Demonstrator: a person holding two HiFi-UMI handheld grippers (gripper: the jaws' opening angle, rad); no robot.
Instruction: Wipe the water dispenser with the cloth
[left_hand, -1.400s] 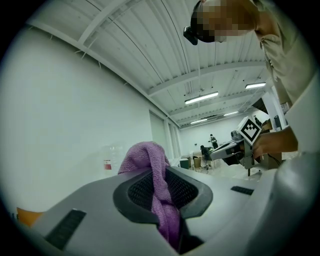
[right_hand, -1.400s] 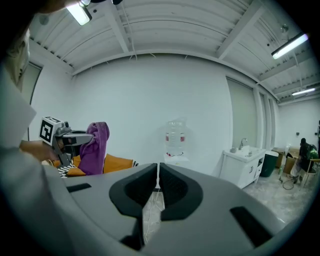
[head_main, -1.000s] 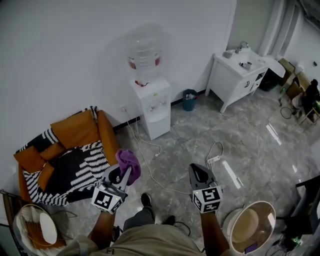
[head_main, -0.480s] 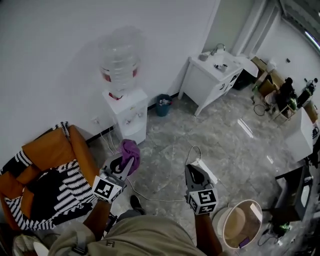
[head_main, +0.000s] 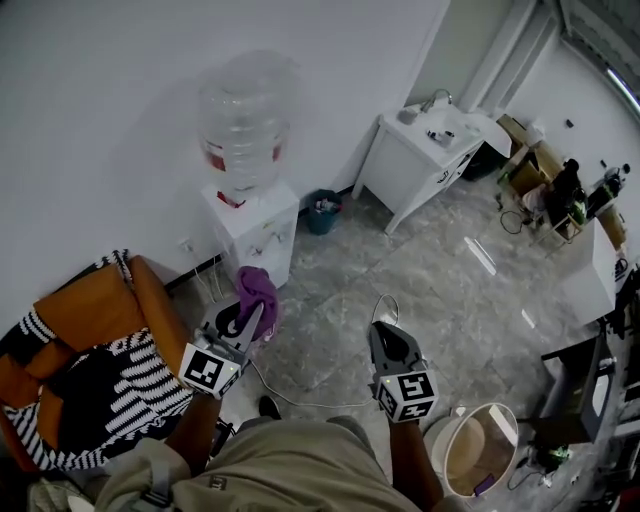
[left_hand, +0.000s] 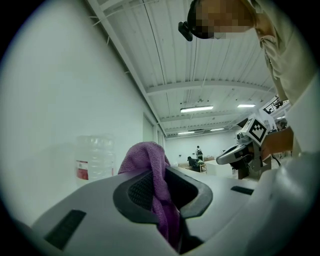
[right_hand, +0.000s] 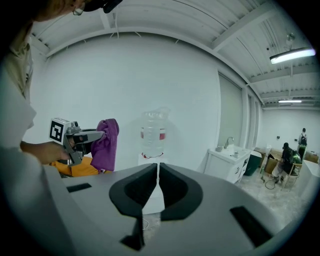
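The white water dispenser (head_main: 258, 232) stands against the wall with a clear bottle (head_main: 243, 118) on top; in the right gripper view the dispenser (right_hand: 151, 166) is straight ahead, and the bottle (left_hand: 94, 159) shows at the left in the left gripper view. My left gripper (head_main: 243, 322) is shut on a purple cloth (head_main: 256, 293), which hangs over its jaws (left_hand: 159, 196) a short way in front of the dispenser. The right gripper (head_main: 388, 345) is shut with nothing in it, lower right of the dispenser; its jaws meet in the right gripper view (right_hand: 158, 177), where the cloth (right_hand: 105, 144) shows at the left.
An orange armchair (head_main: 95, 305) with a striped throw is at the left. A small bin (head_main: 322, 212) sits right of the dispenser, then a white sink cabinet (head_main: 428, 148). White cables (head_main: 290, 392) lie on the floor. A round basket (head_main: 483, 451) stands at the lower right.
The view has shifted: the dispenser now appears nearer and further left than a second ago. Both grippers hold the same pose, the cloth still in the left one.
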